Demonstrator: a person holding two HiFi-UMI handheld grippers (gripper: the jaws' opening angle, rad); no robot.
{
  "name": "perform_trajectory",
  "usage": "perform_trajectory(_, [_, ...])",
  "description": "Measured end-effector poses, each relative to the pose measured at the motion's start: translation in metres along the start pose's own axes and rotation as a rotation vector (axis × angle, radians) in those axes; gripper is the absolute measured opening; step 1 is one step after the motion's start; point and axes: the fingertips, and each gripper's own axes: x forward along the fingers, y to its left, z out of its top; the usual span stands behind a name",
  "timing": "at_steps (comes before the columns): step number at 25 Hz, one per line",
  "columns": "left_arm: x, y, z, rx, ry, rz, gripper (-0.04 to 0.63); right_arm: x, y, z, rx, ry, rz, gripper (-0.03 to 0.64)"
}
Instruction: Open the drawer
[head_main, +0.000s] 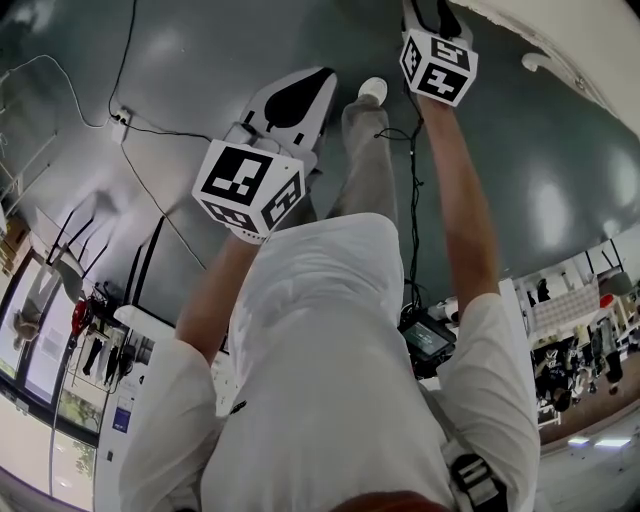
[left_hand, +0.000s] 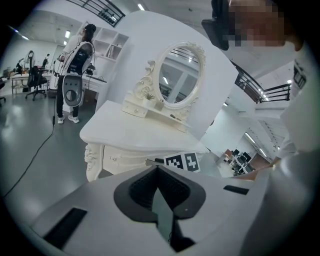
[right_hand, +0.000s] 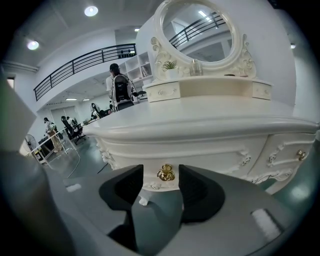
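The right claw (right_hand: 160, 169) stands wide. The gold knob (right_hand: 166, 173) of the drawer (right_hand: 210, 150) shows between its jaws, just under the white tabletop (right_hand: 200, 117). Whether the jaws touch the knob cannot be told. In the head view this claw is cut off at 1 o'clock and the drawer is out of sight. The left claw (left_hand: 157, 169) is closed on nothing, well apart from the dresser (left_hand: 125, 155), whose mirror (left_hand: 179, 75) stands at 12 o'clock.

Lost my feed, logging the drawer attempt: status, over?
Right gripper jaws open, gold knob framed between them, not clamped. Left gripper shut, empty. Drawer closed. Nothing blocking the knob.
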Motion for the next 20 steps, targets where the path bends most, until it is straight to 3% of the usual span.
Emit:
perform_trajectory(14, [-0.009, 0.007, 0.001, -0.022, -0.014, 0.018, 0.009, 0.024, -0.008, -0.015, 0.0, 0.07, -0.038, 0.219])
perform_trajectory(20, [-0.014, 0.008, 0.0, -0.026, -0.014, 0.02, 0.009, 0.027, -0.009, -0.016, -0.027, 0.09, -0.043, 0.138])
